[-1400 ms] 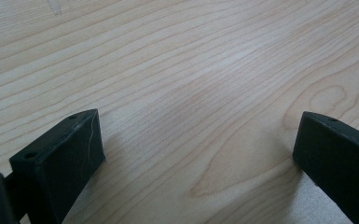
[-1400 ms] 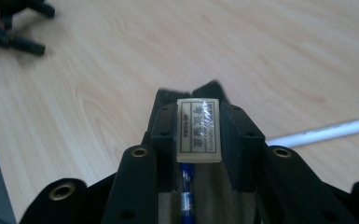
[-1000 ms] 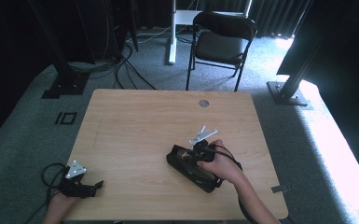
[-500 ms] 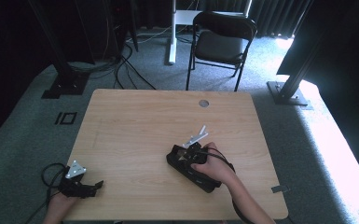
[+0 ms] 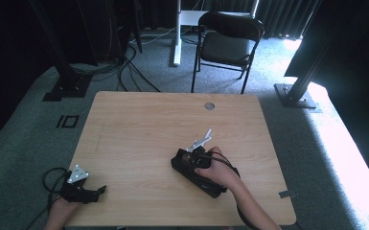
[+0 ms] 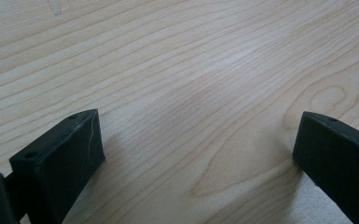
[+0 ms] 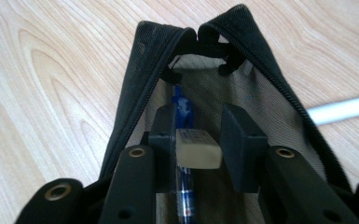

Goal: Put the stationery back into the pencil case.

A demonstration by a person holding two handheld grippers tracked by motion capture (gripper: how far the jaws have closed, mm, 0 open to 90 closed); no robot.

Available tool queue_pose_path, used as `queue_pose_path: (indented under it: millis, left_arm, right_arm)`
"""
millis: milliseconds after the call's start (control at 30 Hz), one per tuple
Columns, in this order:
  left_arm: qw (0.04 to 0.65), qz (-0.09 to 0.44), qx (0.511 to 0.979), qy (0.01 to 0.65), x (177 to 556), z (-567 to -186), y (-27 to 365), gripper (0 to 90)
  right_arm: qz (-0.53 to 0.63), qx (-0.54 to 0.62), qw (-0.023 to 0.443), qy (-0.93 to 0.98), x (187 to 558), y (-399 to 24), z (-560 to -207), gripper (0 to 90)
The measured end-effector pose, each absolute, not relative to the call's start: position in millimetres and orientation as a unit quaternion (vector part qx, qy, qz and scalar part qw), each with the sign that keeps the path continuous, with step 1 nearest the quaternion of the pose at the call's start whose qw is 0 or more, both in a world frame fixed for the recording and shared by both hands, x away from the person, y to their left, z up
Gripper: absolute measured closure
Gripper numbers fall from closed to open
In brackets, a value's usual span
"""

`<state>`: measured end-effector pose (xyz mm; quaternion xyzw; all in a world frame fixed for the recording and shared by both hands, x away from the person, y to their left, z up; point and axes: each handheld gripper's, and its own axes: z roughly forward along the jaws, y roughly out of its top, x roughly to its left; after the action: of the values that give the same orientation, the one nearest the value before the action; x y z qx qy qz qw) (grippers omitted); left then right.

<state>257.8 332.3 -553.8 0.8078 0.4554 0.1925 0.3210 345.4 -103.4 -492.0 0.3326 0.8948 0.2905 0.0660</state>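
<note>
A black zip pencil case (image 5: 210, 184) lies open on the wooden table (image 5: 144, 124), right of centre. My right gripper (image 5: 195, 163) reaches down into it, with a hand behind it. In the right gripper view the case's (image 7: 135, 79) mouth gapes and my right gripper (image 7: 199, 119) stands inside it, shut on a white eraser (image 7: 198, 149). A blue pen (image 7: 182, 109) lies in the case under the eraser. My left gripper (image 5: 98, 190) rests at the table's front left corner. In its own view the left gripper (image 6: 198, 135) is open over bare wood.
A white rod-like thing (image 7: 345, 109) lies on the table just outside the case. A round cable hole (image 5: 209, 106) sits near the table's far edge. A folding chair (image 5: 227, 43) stands beyond the table, and cables run over the floor at the left.
The right hand has sunk a little, taking its gripper lower into the case, and its grey top plate has tilted. The left gripper has not moved.
</note>
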Motion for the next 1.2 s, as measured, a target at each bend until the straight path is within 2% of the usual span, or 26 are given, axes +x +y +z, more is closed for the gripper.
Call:
queue_pose_path:
  millis: [267,567,767,1200]
  left_arm:
    - [0.321,0.192,0.808,0.455,258,-554,332,2.0]
    - [0.321,0.193,0.808,0.455,258,-554,332,2.0]
    - [0.321,0.192,0.808,0.455,258,-554,332,2.0]
    - [0.321,0.193,0.808,0.455,258,-554,332,2.0]
  right_arm:
    - [0.340,0.328,0.067,0.879,338,-115,-464,65.3]
    - [0.389,0.373,0.108,0.835,351,-143,-439,64.3]
    - [0.384,0.416,0.125,0.815,369,-156,-447,62.6]
    - [0.350,0.485,0.133,0.790,411,-167,-482,60.8]
